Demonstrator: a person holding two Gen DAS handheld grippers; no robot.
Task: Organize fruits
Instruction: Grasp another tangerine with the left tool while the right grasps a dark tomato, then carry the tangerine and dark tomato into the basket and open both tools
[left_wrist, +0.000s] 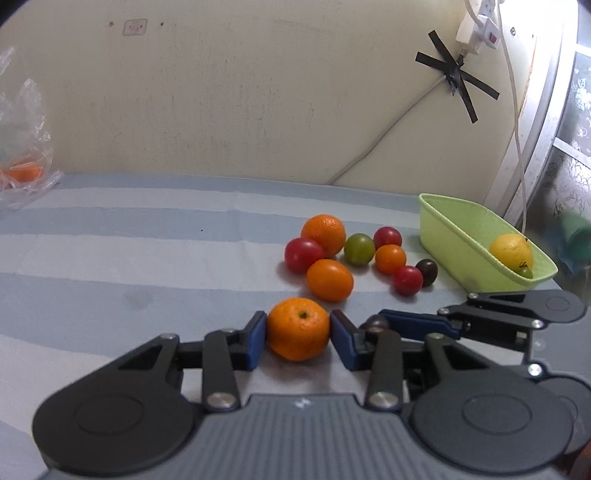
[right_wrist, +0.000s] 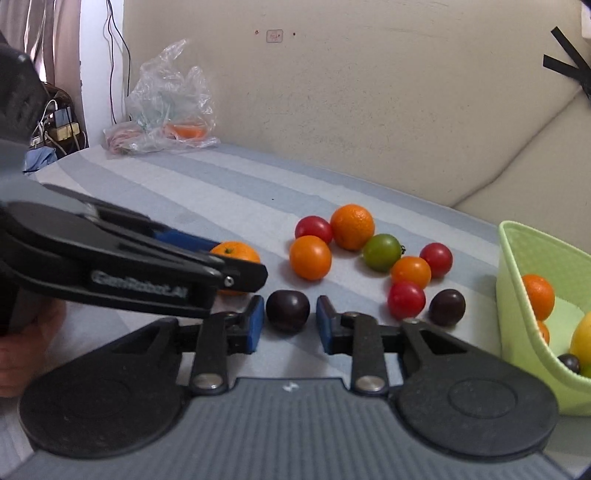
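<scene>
Both claws are down among the fruit: the left gripper (left_wrist: 298, 334) has its blue pads pressed on either flank of a small mandarin (left_wrist: 298, 328), while the right gripper (right_wrist: 289, 319) brackets a dark plum-coloured tomato (right_wrist: 287, 309) with a thin gap showing on each side, so contact there is hard to confirm, though the jaws stand about as narrow as that fruit allows. From the mandarin, the loose cluster of fruit (left_wrist: 360, 253) lies toward one o'clock on the striped cloth (left_wrist: 147, 258), and the green basket (left_wrist: 476, 251) with a lemon (left_wrist: 511, 251) inside sits farther off at two o'clock. I judge the mandarin light, with a pebbly, slightly yielding rind that grips well; holding it across its widest girth, as now, seems right. The dark tomato looks smooth, glossy and thin-skinned, so likely slippery and easily bruised; a gentle squeeze at its equator would suit. The mandarin is bright orange with a greenish stem dimple on top.
</scene>
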